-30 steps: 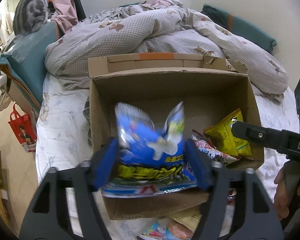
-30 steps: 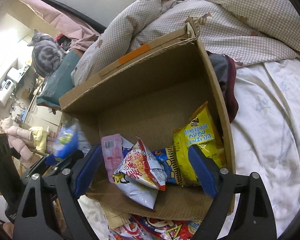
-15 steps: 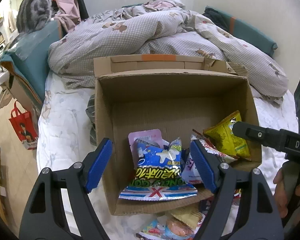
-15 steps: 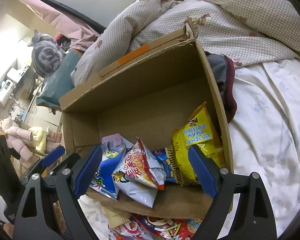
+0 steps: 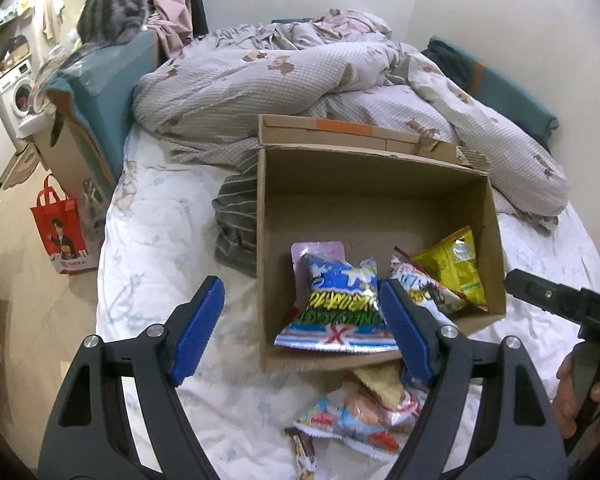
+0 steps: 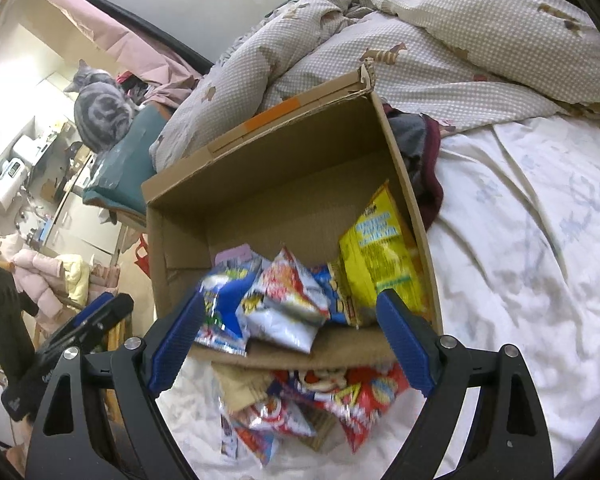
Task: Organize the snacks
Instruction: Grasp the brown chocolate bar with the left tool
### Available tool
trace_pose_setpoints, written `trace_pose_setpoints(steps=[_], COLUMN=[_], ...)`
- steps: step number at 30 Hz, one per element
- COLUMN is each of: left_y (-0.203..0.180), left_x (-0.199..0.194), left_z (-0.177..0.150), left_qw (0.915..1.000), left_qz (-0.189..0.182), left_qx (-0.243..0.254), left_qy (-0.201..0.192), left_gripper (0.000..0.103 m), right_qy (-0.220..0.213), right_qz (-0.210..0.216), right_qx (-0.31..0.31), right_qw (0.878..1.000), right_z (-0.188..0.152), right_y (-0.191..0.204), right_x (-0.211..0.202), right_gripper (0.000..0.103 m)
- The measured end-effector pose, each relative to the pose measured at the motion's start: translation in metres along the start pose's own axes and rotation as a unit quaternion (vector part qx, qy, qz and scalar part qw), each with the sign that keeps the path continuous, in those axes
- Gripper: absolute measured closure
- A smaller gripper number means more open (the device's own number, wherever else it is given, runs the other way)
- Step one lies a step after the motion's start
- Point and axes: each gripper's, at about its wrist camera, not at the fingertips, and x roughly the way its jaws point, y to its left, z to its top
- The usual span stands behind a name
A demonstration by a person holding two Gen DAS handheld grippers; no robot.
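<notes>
Left gripper (image 5: 302,326): your jaws stand wide, nothing clamped, pointing downward.
Right gripper (image 6: 292,336): yours likewise, wide and empty.
Right hand (image 5: 580,392): wrapped round your handle.

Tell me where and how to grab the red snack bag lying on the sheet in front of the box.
Take the red snack bag across its puffed middle, coming straight down from above. It lies flat on the bedsheet, partly tucked under the cardboard box flap, so the near half is probably easiest to reach.

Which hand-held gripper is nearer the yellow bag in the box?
Right. The yellow bag sits just past its right finger. The left hangs over the box's left wall, the blue bag between.
</notes>
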Motion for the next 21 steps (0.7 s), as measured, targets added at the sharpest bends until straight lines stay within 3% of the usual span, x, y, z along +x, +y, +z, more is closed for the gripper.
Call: trace_pose_setpoints(steps=[11,21], left_y=[0.022,0.038], left_x=[-0.028,-0.019], left_z=[-0.036,-0.063], left_qw=[0.9996,0.9954], left_qz=[0.016,0.03], left_qx=[-0.02,-0.054], left_qy=[0.013,0.073], left_gripper=[0.025,0.025], right_qy=[0.001,0.013], right_qz=[-0.002,-0.014], right_qx=[0.007,0.029], right_qw=[1.0,0.999], right_z=[-0.039,-0.063], right_y=[0.0,-0.007], right_x=[-0.029,-0.036], right_gripper=[0.013,0.013])
